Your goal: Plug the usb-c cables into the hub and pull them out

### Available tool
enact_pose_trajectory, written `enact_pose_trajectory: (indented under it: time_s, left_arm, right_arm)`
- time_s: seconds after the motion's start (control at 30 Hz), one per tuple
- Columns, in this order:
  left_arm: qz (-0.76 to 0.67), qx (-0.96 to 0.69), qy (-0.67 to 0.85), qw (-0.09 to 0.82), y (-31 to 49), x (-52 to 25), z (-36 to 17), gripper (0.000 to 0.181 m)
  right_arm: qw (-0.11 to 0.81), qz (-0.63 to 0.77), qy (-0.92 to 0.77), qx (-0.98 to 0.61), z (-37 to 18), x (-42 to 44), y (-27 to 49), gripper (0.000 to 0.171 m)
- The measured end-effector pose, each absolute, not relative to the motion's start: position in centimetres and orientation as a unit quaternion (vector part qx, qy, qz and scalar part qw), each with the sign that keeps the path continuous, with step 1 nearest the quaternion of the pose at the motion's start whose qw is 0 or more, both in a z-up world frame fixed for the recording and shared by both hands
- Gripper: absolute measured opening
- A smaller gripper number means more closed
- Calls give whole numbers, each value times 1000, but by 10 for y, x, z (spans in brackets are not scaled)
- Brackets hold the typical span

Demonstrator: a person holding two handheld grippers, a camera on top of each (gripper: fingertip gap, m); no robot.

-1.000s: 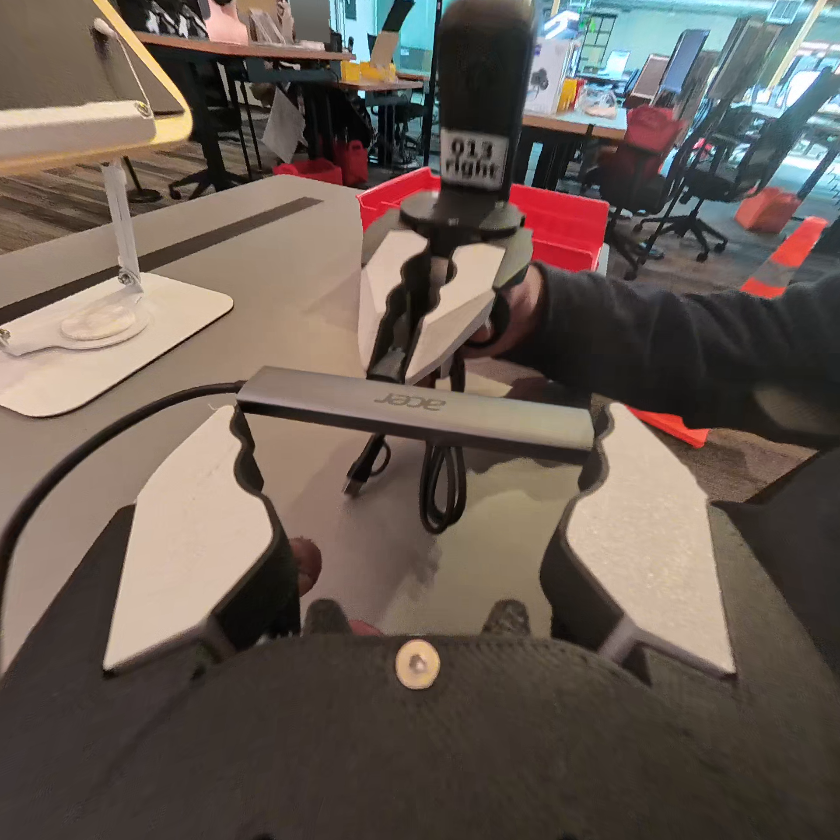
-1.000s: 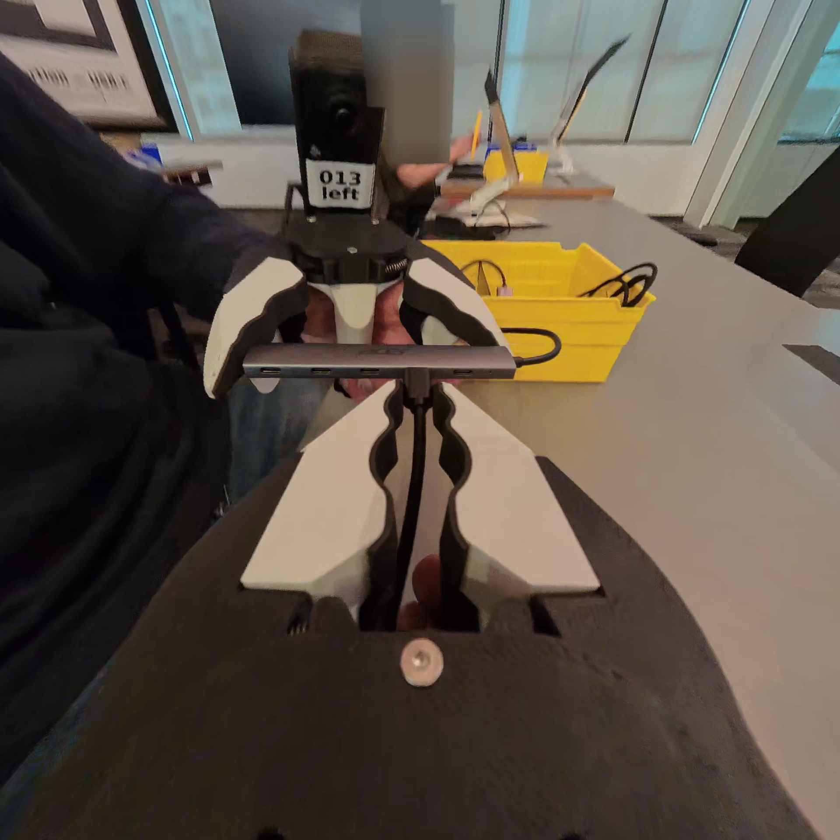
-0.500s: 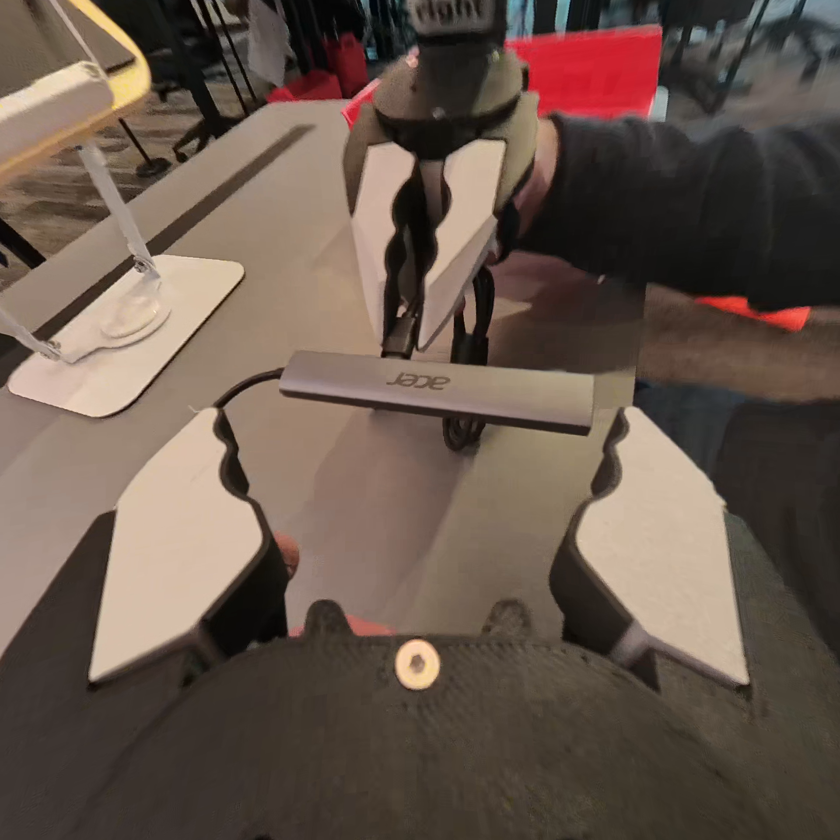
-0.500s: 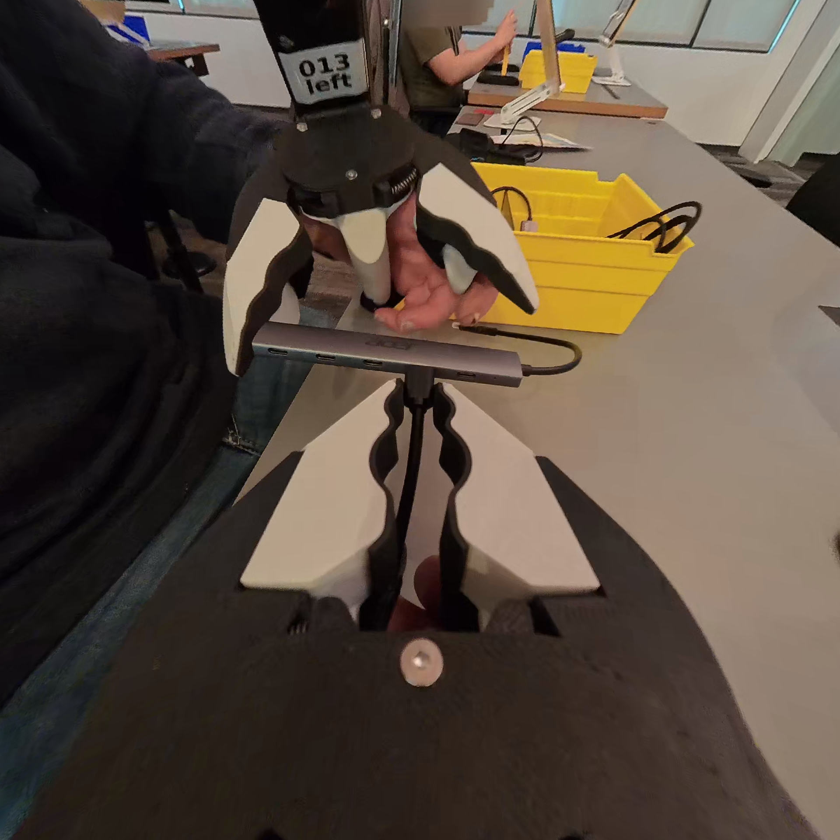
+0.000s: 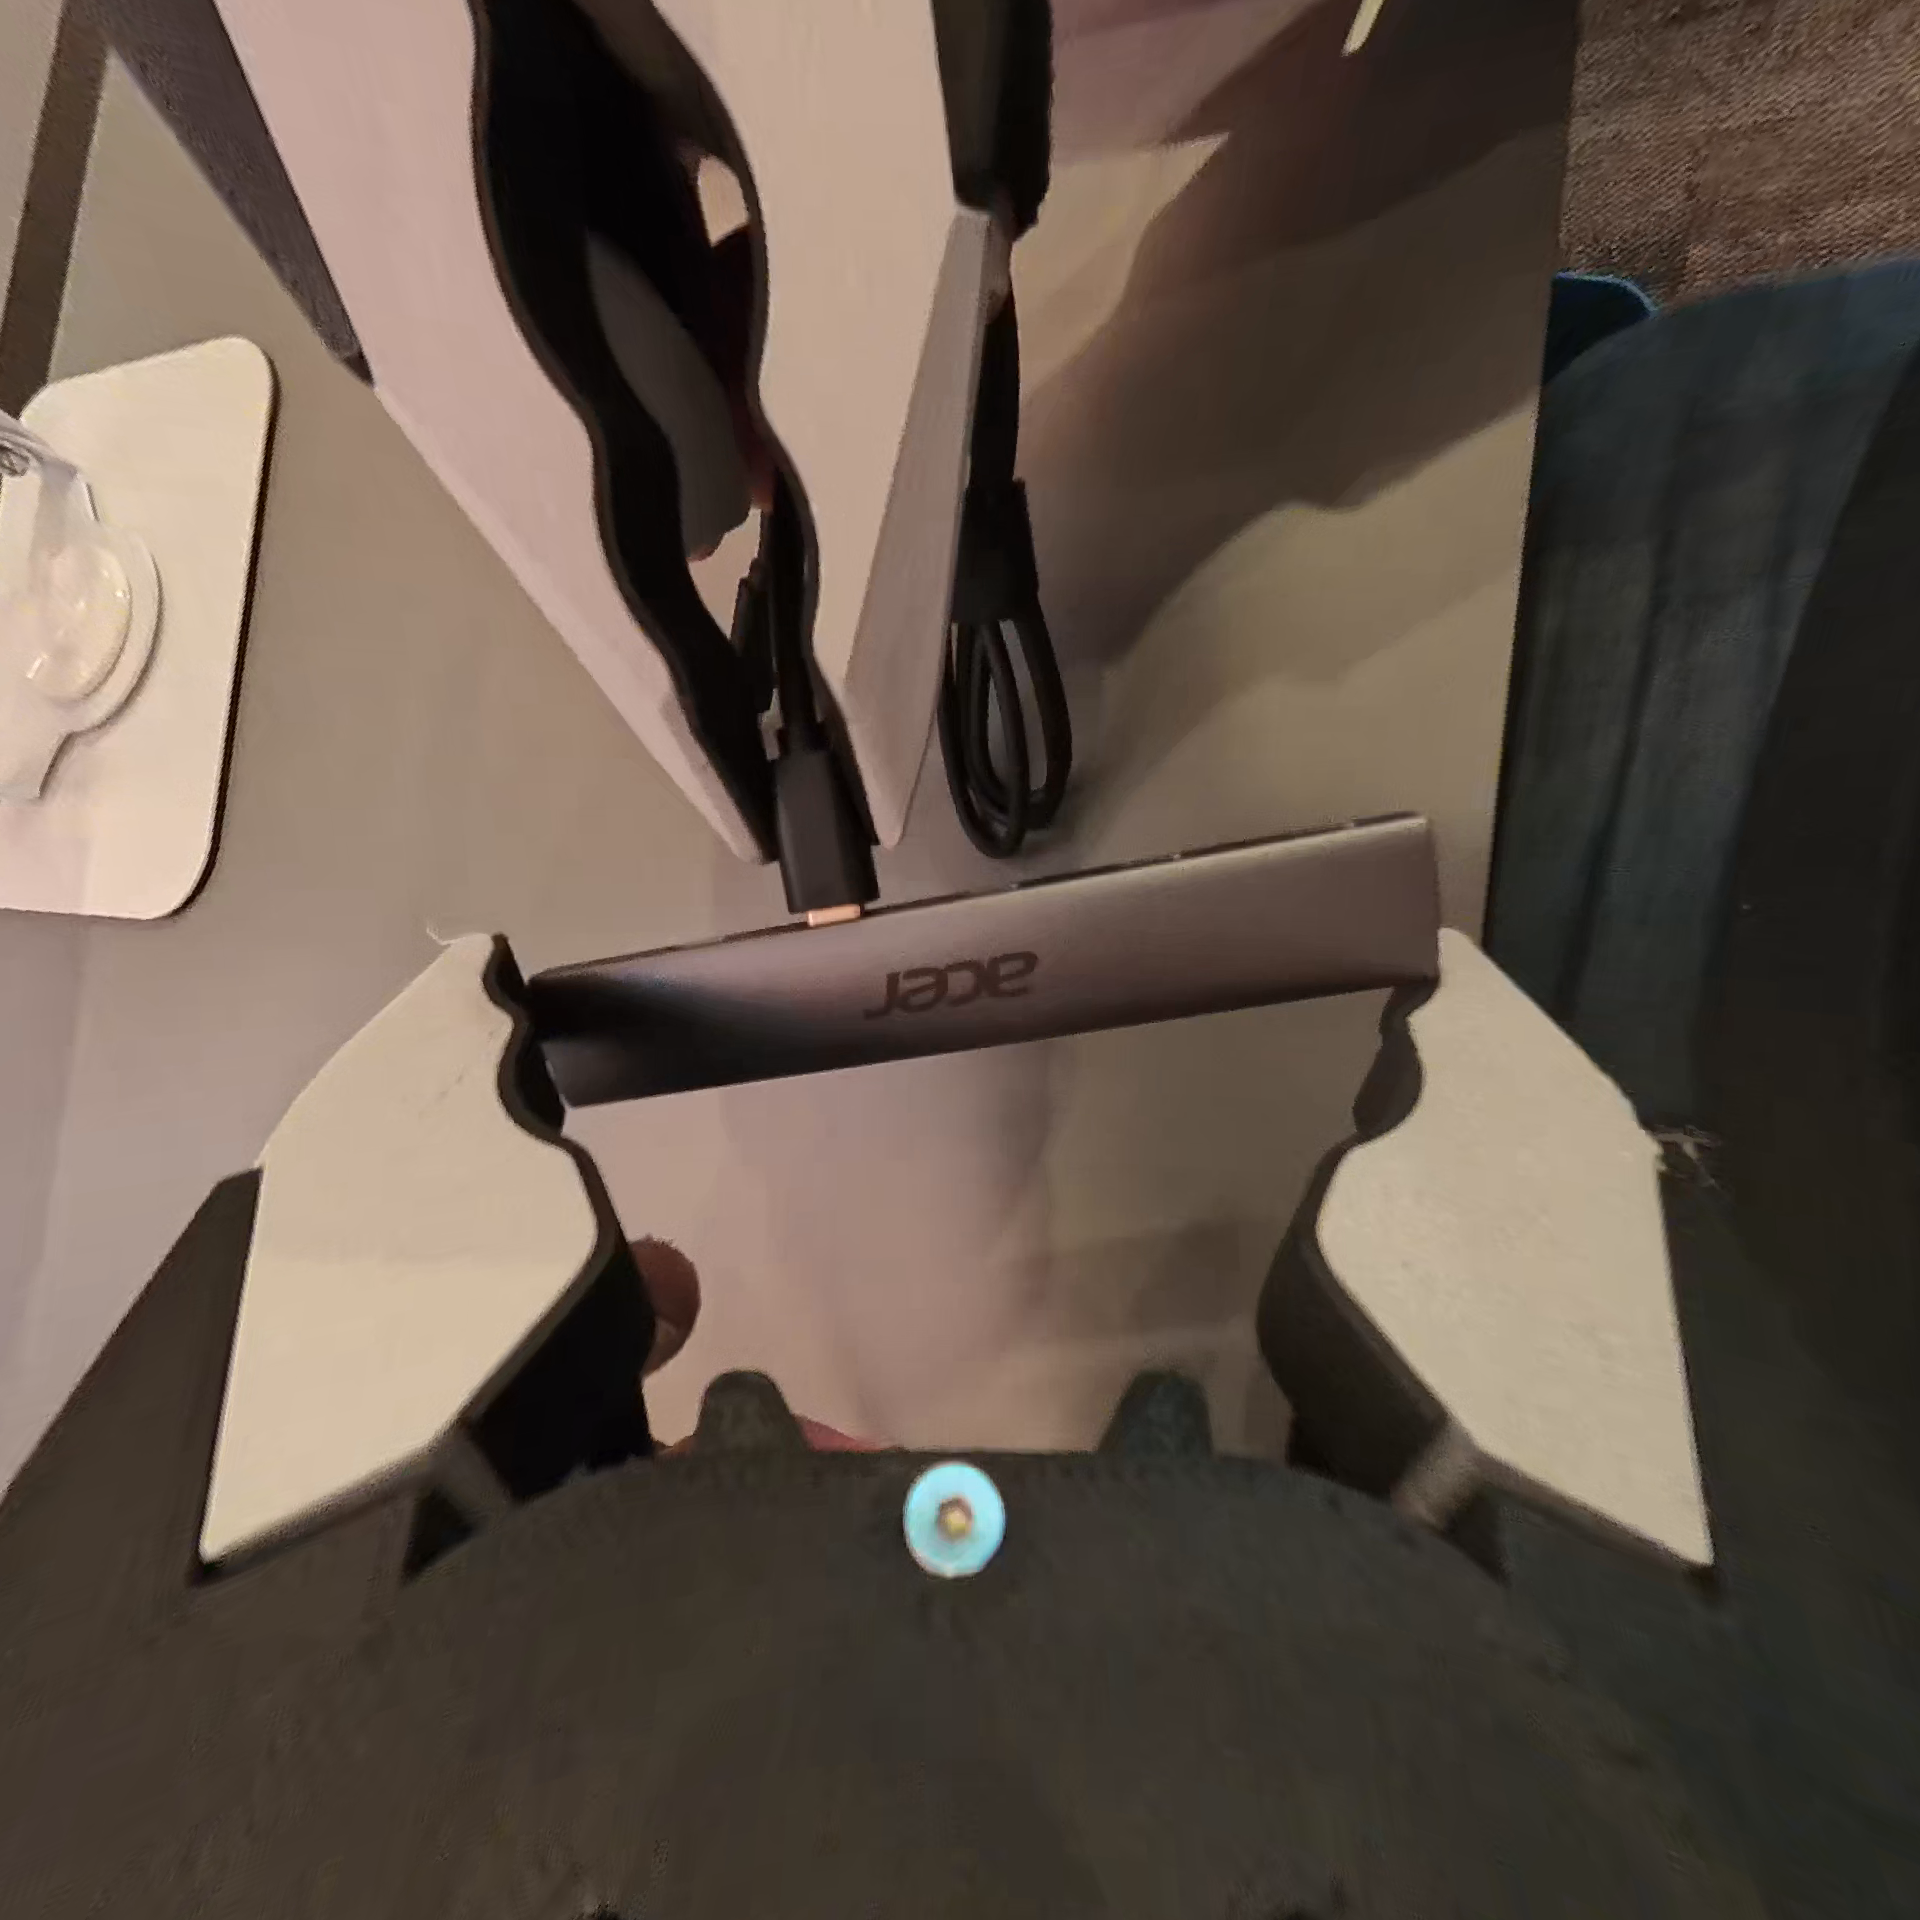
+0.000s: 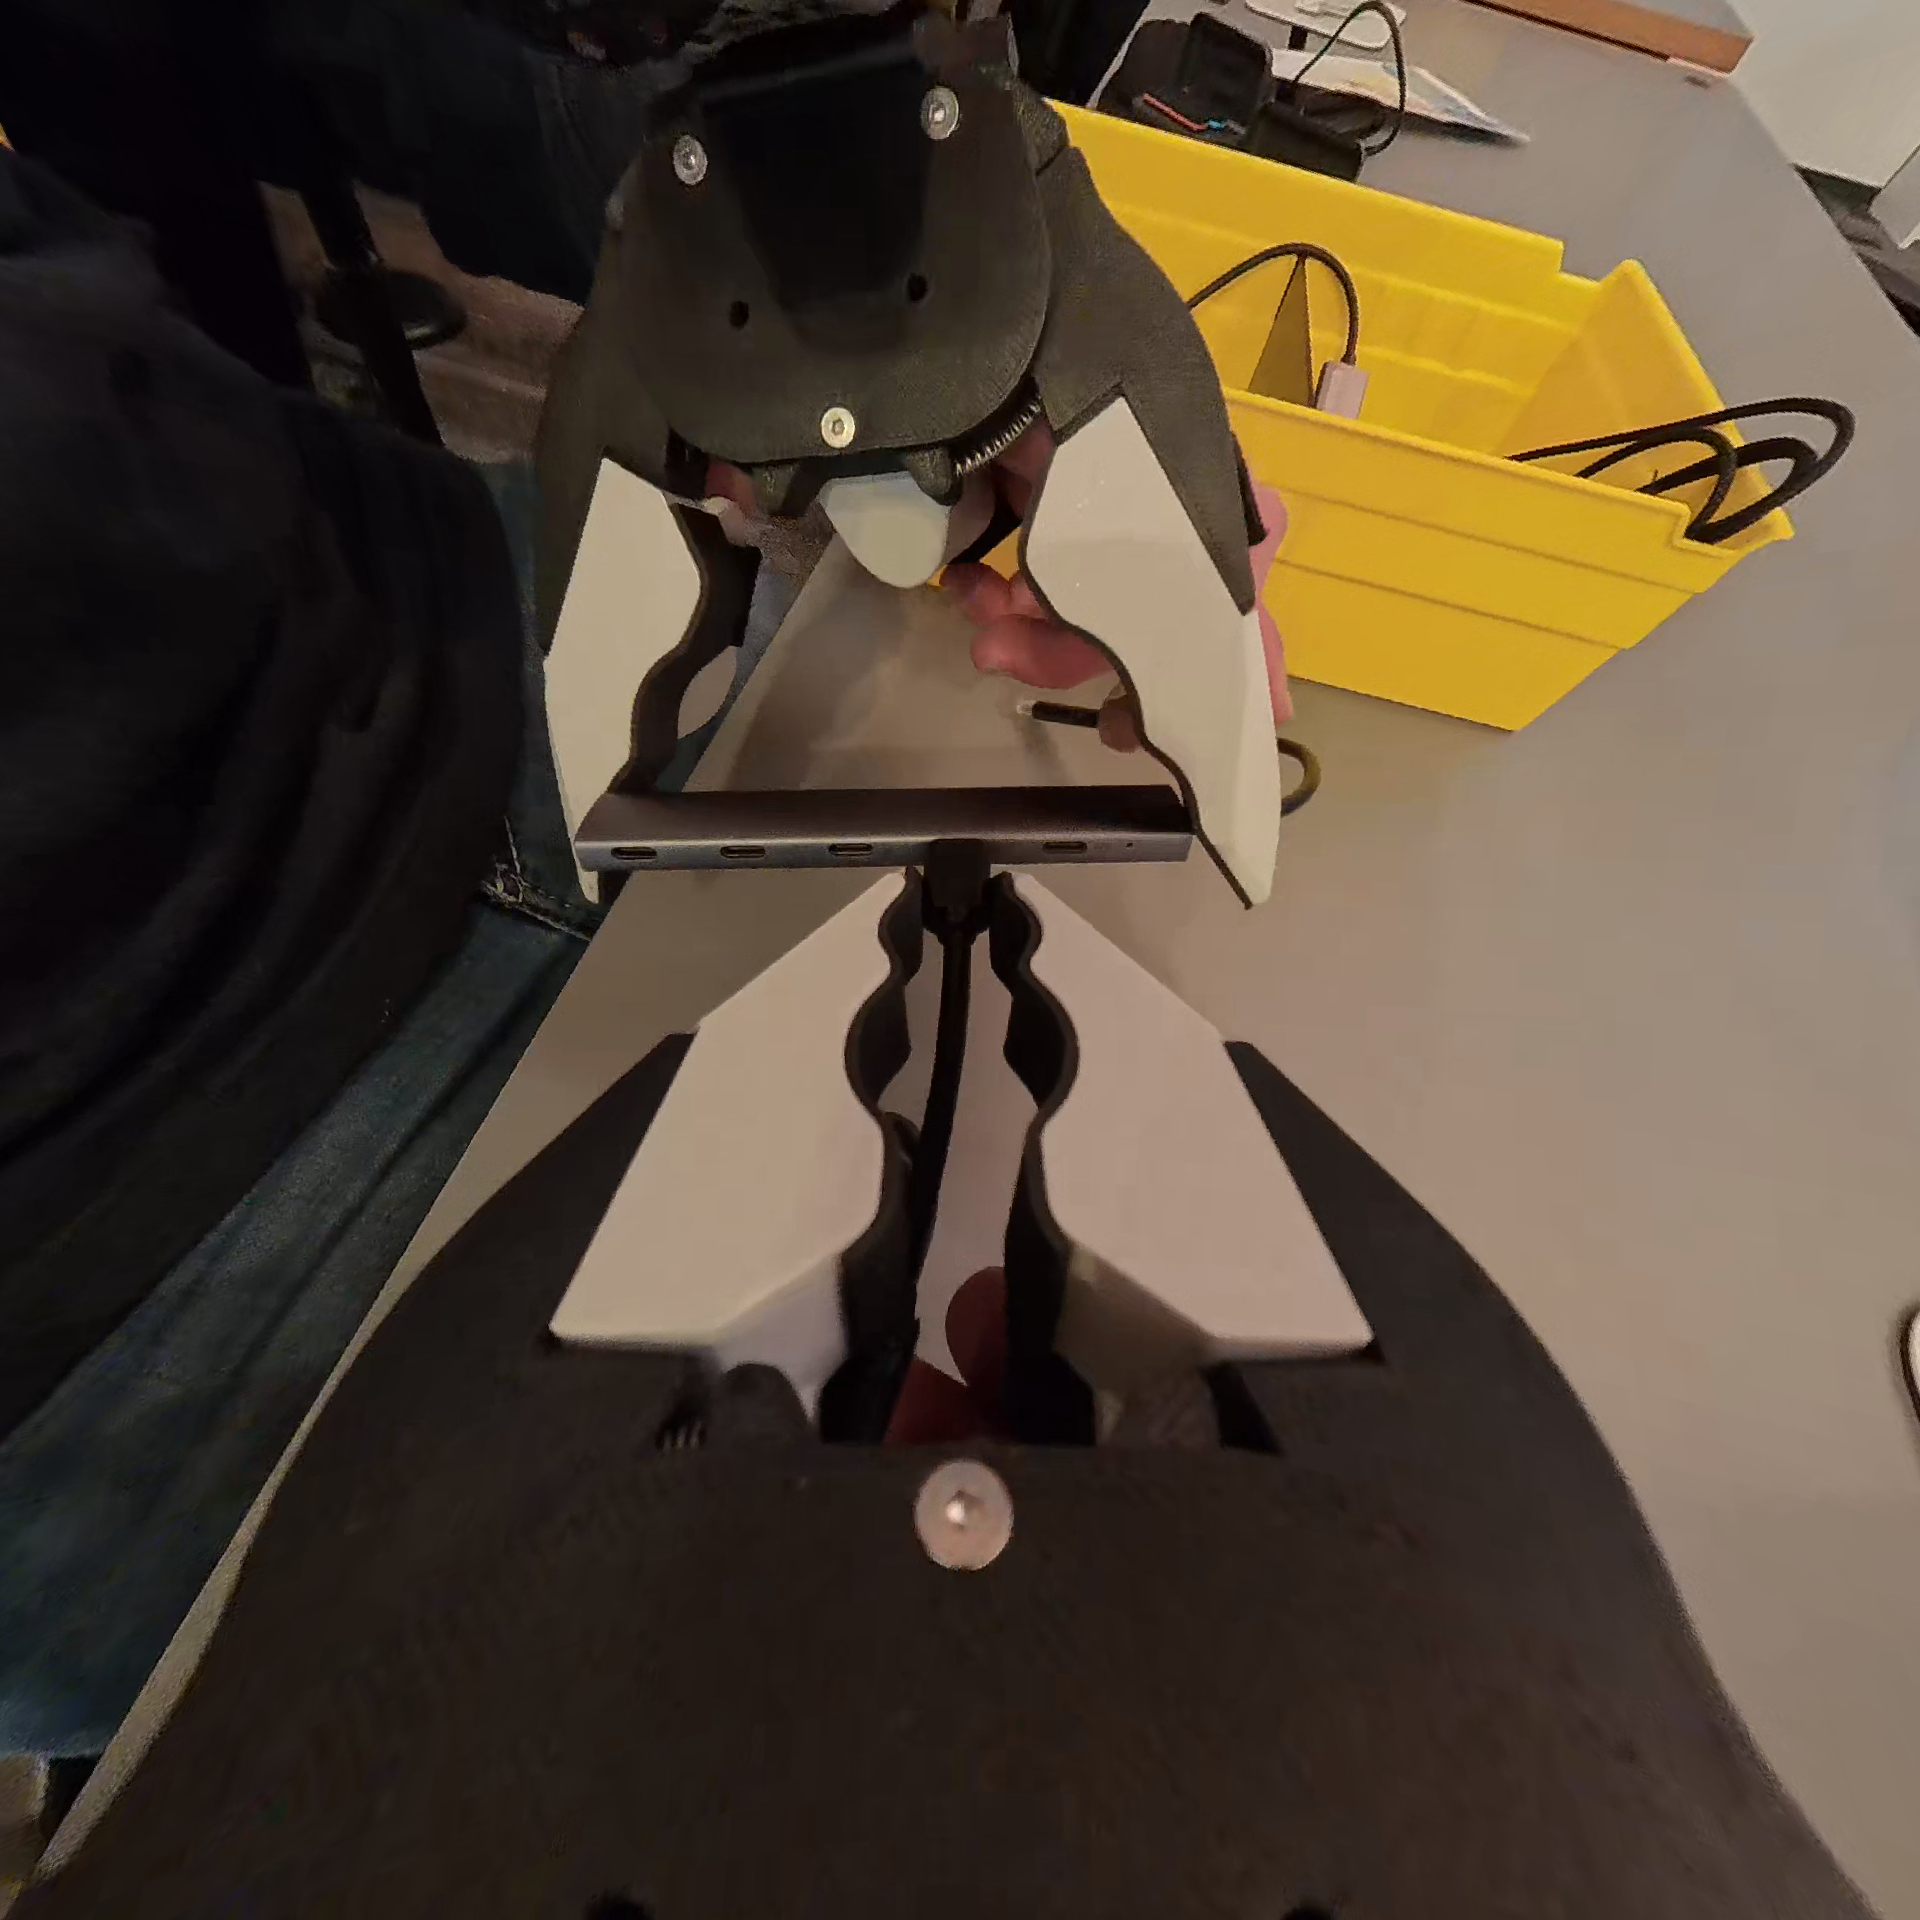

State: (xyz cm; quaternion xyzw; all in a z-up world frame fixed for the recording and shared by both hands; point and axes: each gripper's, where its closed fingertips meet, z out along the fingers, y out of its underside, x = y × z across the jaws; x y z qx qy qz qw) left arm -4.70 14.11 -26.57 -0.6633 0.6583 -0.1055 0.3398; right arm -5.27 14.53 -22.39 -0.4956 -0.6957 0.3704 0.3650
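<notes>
Left wrist view: the left gripper [image 5: 971, 1029] clamps the grey USB-C hub [image 5: 987, 1003] end to end, one white finger at each short end, hub tilted, held above the grey table [image 5: 416, 727].
Right gripper: in the same view the right gripper [image 5: 821, 831] comes in from the top, jaws pinched on the black plug of the USB-C cable [image 5: 821, 821]; its upper body is cut off by the frame edge.
Plug and port: a sliver of the plug's metal tip shows right at the hub's far edge, so it sits at the port, not fully home. The ports themselves are hidden from this side.
Cable slack: a bundled black loop hangs beside the right gripper's fingers, just behind the hub.
Right wrist view: here the port face is plain, a row of slots along the hub [image 6: 883, 836], and the cable [image 6: 940, 1039] runs up between the closed fingers of the right gripper [image 6: 956, 894] to the hub's edge. The plug itself is mostly buried between the fingertips.
Left gripper from the front: the left gripper [image 6: 904, 821] straddles the hub, a person's fingers visible behind it.
Hub lead: the hub's own lead is largely hidden behind the finger.
Yellow bin: a yellow bin [image 6: 1455, 582] stands on the table beyond, holding black cables and a pale connector; only this view shows it.
White base: a white stand base [image 5: 125, 623] on the table, left wrist view only, top cut off.
</notes>
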Motion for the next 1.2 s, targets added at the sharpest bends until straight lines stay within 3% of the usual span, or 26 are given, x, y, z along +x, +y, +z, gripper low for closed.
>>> enact_pose_trajectory:
  time_s: [0.23,0.27,0.3,0.33,0.37,0.43,0.47,0.7,0.9,1.2]
  left_arm:
    - [-112,-663,654,348,143,-46,-267,144]
    - [-71,-664,640,380,159,-55,-261,76]
    - [-73,-657,627,413,167,-57,-253,52]
    - [-112,-667,605,421,167,-56,-248,42]
    - [-139,-681,586,416,167,-55,-246,47]
    - [-135,-687,593,398,164,-55,-252,88]
    - [-133,-687,602,383,161,-55,-256,98]
    - [-188,-700,616,308,136,-54,-265,147]
    - [-273,-701,596,279,120,-50,-248,147]
    - [-168,-708,628,278,130,-53,-273,147]
  right_arm:
    - [364,383,-695,-488,-224,-51,141,11]
    - [366,402,-690,-479,-219,-51,136,11]
    - [375,421,-677,-473,-212,-52,135,10]
    - [383,428,-670,-470,-209,-52,135,9]
    - [390,422,-670,-471,-210,-52,138,9]
    - [388,407,-674,-478,-217,-52,142,10]
    - [387,408,-674,-479,-219,-52,142,10]
    - [396,392,-679,-479,-219,-52,142,10]
    - [397,368,-688,-484,-226,-55,142,10]
    - [388,320,-707,-497,-236,-59,144,10]
